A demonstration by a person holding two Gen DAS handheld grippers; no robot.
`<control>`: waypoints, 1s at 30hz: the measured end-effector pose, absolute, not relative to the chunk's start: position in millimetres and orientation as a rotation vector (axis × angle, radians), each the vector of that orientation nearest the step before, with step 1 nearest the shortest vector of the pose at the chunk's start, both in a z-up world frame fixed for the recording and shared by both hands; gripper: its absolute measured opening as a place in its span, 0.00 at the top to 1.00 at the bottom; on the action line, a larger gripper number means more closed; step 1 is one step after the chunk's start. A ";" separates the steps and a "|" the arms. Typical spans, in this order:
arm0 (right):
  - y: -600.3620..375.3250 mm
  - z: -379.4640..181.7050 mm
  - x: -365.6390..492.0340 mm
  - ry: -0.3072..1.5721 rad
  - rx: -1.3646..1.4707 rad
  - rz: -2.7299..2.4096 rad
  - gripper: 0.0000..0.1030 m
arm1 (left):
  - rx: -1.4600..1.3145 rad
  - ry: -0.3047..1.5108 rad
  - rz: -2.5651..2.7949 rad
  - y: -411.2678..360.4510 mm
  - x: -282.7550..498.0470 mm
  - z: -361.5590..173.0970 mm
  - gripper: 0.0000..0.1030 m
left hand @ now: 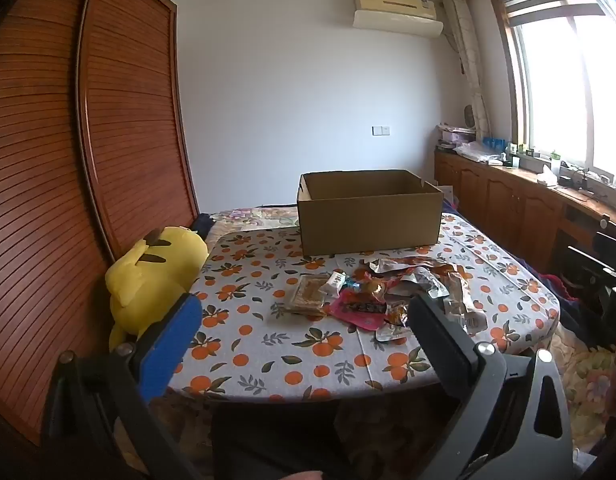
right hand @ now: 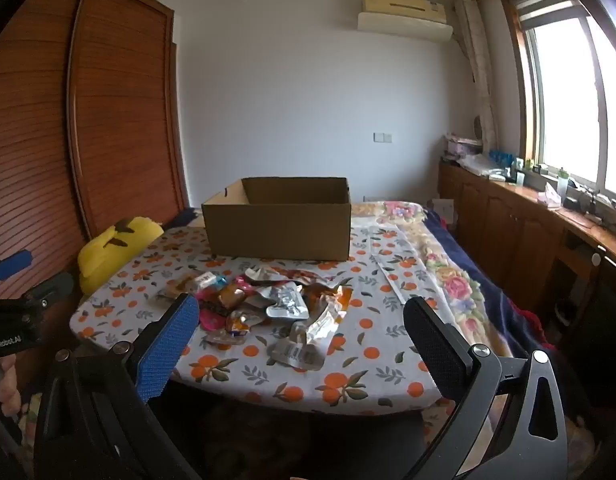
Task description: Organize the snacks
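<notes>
- the left gripper (left hand: 303, 320) hangs short of the table (left hand: 267, 360), its jaws spread wide with nothing between them.
- the right gripper (right hand: 301, 322) is likewise spread wide and holds nothing.
- the snacks (right hand: 267, 304) lie heaped on the orange-print cloth, just in front of the open cardboard box (right hand: 279, 232).
- a yellow plush toy (left hand: 151, 280) leans at the table's left edge.

Snacks (left hand: 384, 300) before box (left hand: 370, 216)

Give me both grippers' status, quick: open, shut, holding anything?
Left gripper: open, holding nothing, short of the snack pile.
Right gripper: open, holding nothing.
</notes>
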State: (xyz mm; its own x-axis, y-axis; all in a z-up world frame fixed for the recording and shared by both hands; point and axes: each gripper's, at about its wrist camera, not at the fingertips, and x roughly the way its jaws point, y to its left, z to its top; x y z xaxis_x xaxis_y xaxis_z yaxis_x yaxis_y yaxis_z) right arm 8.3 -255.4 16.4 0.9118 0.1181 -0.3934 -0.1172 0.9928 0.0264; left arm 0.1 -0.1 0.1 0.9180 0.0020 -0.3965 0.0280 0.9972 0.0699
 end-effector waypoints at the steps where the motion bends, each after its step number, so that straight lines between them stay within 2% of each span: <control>1: -255.5 16.3 8.1 0.399 0.005 0.122 0.00 | 0.075 0.409 -0.013 -0.1 0.2 0.0 0.00; 30: -256.2 14.7 9.1 0.398 0.006 0.124 0.00 | 0.078 0.390 -0.023 -0.3 -2.7 3.2 0.00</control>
State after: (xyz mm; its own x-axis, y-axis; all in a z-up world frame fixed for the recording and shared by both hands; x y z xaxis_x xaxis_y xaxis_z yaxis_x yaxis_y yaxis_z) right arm 9.1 -256.2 14.7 0.9143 0.1221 -0.3861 -0.1196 0.9923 0.0306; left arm -2.7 -0.3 3.2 0.9248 -0.0077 -0.3803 0.0377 0.9967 0.0717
